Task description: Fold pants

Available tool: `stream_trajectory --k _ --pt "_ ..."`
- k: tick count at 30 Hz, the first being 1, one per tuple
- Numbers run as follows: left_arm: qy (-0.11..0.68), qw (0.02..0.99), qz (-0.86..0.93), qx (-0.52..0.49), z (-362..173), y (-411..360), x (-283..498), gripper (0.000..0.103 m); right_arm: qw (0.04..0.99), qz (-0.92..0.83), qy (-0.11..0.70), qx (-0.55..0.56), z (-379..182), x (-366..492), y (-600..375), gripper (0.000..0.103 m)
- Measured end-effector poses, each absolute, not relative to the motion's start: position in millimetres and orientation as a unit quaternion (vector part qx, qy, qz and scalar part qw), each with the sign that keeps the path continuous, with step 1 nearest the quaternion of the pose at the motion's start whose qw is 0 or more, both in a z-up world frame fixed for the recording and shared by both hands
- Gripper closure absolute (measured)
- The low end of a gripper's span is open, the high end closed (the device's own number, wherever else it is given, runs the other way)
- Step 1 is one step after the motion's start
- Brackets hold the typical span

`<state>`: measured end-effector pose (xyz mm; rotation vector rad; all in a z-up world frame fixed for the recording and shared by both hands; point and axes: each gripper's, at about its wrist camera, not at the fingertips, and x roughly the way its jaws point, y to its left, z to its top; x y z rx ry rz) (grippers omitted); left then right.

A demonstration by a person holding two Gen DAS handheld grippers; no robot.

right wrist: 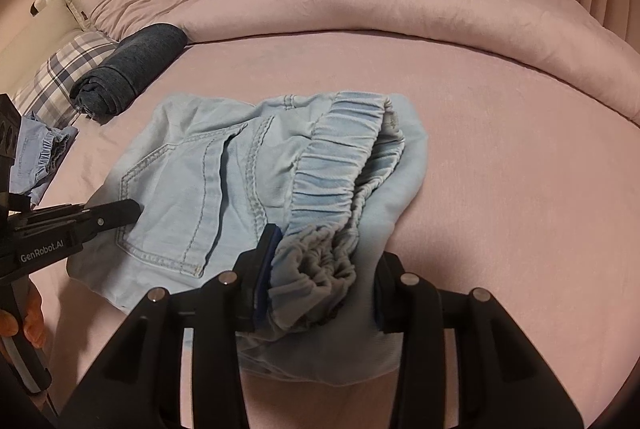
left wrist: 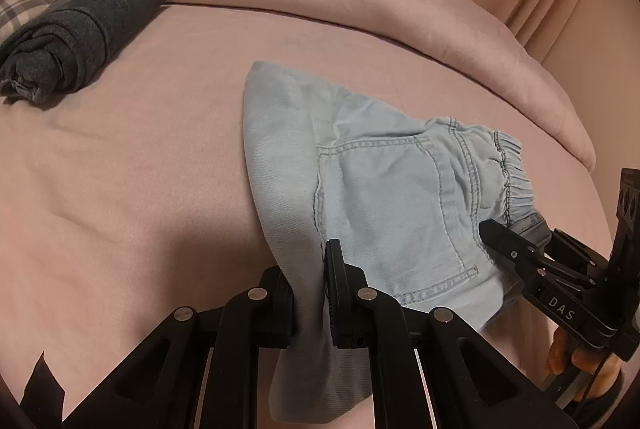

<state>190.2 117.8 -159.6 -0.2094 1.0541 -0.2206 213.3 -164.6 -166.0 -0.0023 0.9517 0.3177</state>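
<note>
Our left gripper (left wrist: 310, 293) pinches the hem side of the light-blue pants (left wrist: 380, 189), while our right gripper (right wrist: 320, 281) stands half-wide around the bunched waistband (right wrist: 340, 165), which may slip and spoil the fold. On the bed (right wrist: 500, 189) we count one pair being folded, one rolled dark garment (right wrist: 128, 69) and one more blue piece (right wrist: 40, 153) beside it.

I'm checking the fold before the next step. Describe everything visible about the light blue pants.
The light blue pants are thin, denim-like fabric with a gathered elastic waistband and a stitched back pocket. They lie partly folded on the pink bedsheet, near edge lifted. The left gripper is shut on the fabric by the pocket. The bunched waistband sits between the right gripper fingers, left pad touching it; the right pad is hidden behind cloth.
</note>
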Motion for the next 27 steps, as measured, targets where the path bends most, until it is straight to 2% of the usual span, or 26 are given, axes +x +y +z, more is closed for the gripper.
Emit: stream_trajectory --k 27 --pt "0.519 0.847 -0.091 -0.074 -158.2 110.7 194.4 0.094 0.869 0.156 0.469 0.013 -168.4 219.2 -170.1 0.060"
